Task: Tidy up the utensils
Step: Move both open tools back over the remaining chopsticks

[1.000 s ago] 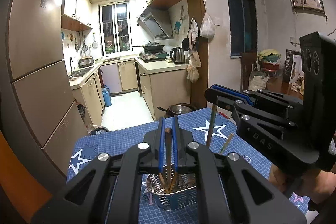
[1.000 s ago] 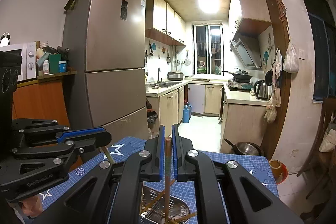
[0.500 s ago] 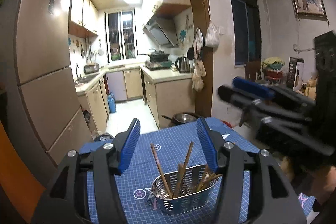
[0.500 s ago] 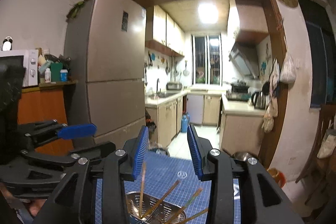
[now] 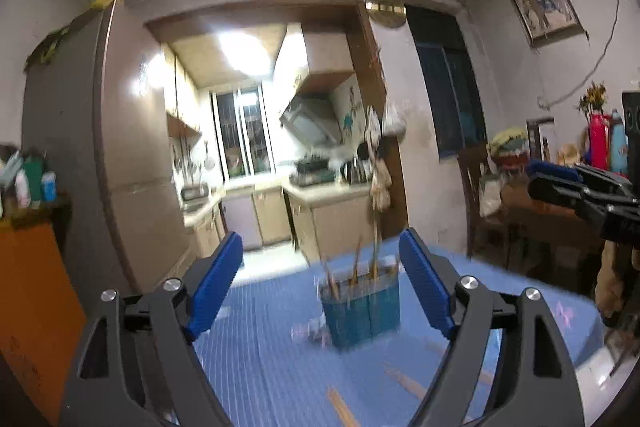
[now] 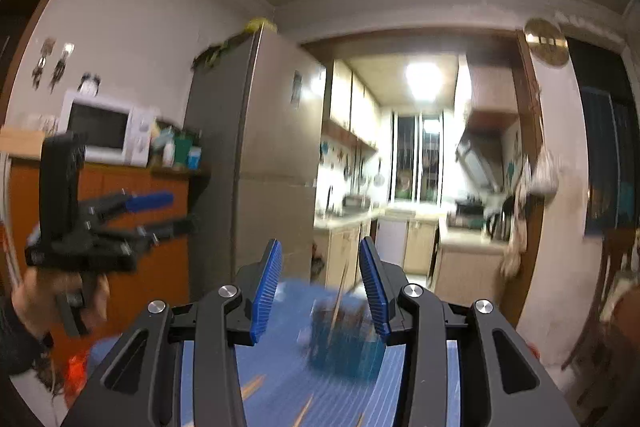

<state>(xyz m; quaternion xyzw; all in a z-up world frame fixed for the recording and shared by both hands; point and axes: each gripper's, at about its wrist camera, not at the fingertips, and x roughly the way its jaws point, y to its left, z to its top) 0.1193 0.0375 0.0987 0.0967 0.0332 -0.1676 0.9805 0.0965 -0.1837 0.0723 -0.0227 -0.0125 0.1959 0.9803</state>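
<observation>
A metal utensil basket (image 5: 362, 311) stands on the blue star-print mat (image 5: 280, 367) with several wooden chopsticks (image 5: 356, 265) upright in it. It also shows blurred in the right wrist view (image 6: 344, 343). Loose chopsticks (image 5: 404, 383) lie on the mat nearer to me. My left gripper (image 5: 320, 287) is open and empty, pulled back from the basket. My right gripper (image 6: 320, 287) is open and empty, also back from the basket. Each gripper shows in the other's view: right gripper (image 5: 588, 195), left gripper (image 6: 120, 223).
A tall fridge (image 6: 256, 167) and an orange cabinet (image 6: 120, 267) with a microwave (image 6: 108, 131) stand to the left. The kitchen doorway (image 5: 280, 167) lies ahead. A wooden chair (image 5: 480, 207) and cluttered side table (image 5: 560, 211) stand right of the mat.
Both grippers opened and let their chopsticks drop into the basket. Both have since pulled back and up from the basket; the views are blurred with motion.
</observation>
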